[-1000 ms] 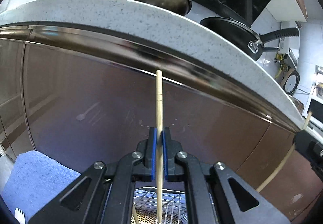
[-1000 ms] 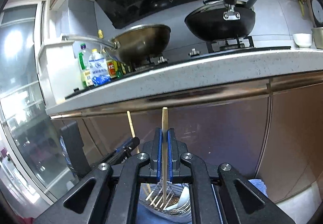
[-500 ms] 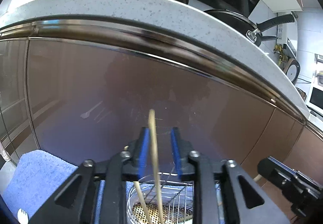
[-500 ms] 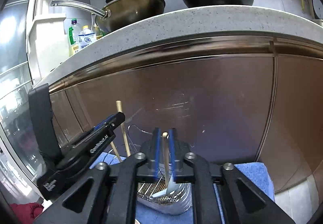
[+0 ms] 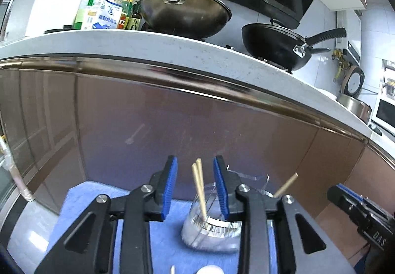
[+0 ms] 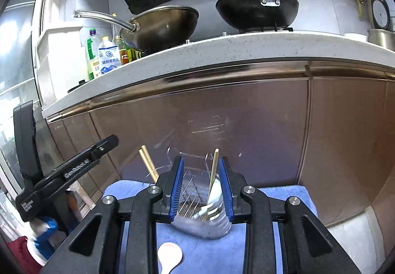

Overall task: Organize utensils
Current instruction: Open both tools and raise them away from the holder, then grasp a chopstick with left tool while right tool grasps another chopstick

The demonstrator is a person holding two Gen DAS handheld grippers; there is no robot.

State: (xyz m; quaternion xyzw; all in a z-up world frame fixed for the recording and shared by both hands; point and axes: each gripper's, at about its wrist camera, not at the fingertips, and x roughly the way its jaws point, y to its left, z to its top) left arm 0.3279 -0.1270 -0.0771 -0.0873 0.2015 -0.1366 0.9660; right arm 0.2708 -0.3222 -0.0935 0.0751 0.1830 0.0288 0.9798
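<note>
Both grippers, left and right, are held apart; wooden chopsticks are stood upright in the steel wire holder for tidy storage.

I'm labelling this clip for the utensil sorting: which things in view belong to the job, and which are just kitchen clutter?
Part of the job:
- chopsticks standing in the holder
- metal utensil holder
- white spoon on the blue towel
- left gripper and right gripper, jaws open

Just lying about:
- steel wok
- black wok
- bottles
- countertop
</note>
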